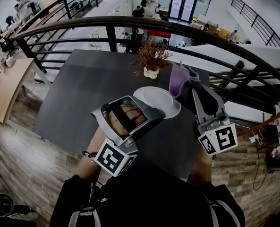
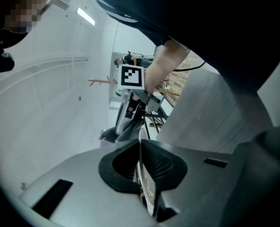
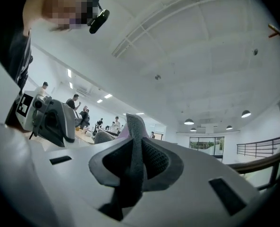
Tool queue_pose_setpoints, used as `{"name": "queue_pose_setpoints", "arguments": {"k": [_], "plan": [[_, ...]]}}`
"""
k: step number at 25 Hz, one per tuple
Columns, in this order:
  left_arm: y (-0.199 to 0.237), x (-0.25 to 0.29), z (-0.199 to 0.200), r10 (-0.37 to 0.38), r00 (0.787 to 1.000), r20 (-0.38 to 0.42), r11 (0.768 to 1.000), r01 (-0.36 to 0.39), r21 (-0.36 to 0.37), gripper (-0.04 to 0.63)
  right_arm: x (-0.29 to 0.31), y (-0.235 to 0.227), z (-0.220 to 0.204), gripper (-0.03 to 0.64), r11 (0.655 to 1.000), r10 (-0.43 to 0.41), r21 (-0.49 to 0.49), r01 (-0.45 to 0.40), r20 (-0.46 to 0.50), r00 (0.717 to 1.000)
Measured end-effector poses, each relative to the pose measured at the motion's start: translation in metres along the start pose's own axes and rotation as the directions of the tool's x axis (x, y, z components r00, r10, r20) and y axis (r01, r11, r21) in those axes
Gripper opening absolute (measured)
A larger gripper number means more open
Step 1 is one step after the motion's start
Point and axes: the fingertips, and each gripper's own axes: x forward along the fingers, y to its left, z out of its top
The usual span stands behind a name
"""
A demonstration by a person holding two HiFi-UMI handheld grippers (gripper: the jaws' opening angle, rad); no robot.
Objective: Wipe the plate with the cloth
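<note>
Plate rim partly behind L gripper

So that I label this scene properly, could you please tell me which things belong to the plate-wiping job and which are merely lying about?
Belonging to the job: round white plate, held at its rim by the left gripper; purple-grey cloth, held by the right gripper.

Just lying about: small white pot of dried brown plant on the dark grey table.

Grey left gripper, right gripper, black-and-white marker cubes, dark jacket
</note>
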Motion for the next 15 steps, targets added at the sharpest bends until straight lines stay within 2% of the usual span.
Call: {"name": "queue_pose_setpoints", "arguments": {"k": [5, 8, 15], "plan": [[-0.008, 0.005, -0.004, -0.041, 0.999, -0.017, 0.999, 0.041, 0.001, 0.017, 0.007, 0.038, 0.017, 0.052, 0.986, 0.151, 0.066, -0.155, 0.065, 0.986], [-0.010, 0.006, -0.004, -0.041, 0.999, -0.017, 0.999, 0.041, 0.006, 0.018, 0.014, 0.060, 0.018, 0.052, 0.971, 0.227, 0.064, -0.231, 0.063, 0.972], [-0.012, 0.004, -0.001, -0.057, 0.998, -0.025, 0.997, 0.058, 0.045, 0.020, 0.021, 0.077, 0.001, 0.052, 0.959, 0.283, 0.035, -0.282, -0.017, 0.959]]}}
